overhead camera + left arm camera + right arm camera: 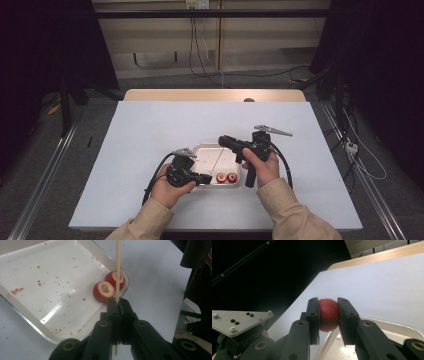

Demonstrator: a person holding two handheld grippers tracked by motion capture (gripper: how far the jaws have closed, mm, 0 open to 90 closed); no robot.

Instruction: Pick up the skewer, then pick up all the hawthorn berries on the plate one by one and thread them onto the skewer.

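Two red fruits (107, 287), each with its top cut flat to show a pale core, sit touching in one corner of the white tray (30, 317), close to the left gripper (117, 303). That gripper's jaws are pressed tight on a thin wooden skewer (117, 267), gripping it near its lower end so the long free part points away over the tray. The right gripper (329, 315) holds a third red fruit (328, 313) pinched between its jaws, raised above the tray's far side on the white worktop (150, 125). Held like this, stick in one tool and fruit in the other, the pair look set for threading the fruit onto the skewer, with the tray beneath to catch the red crumbs.
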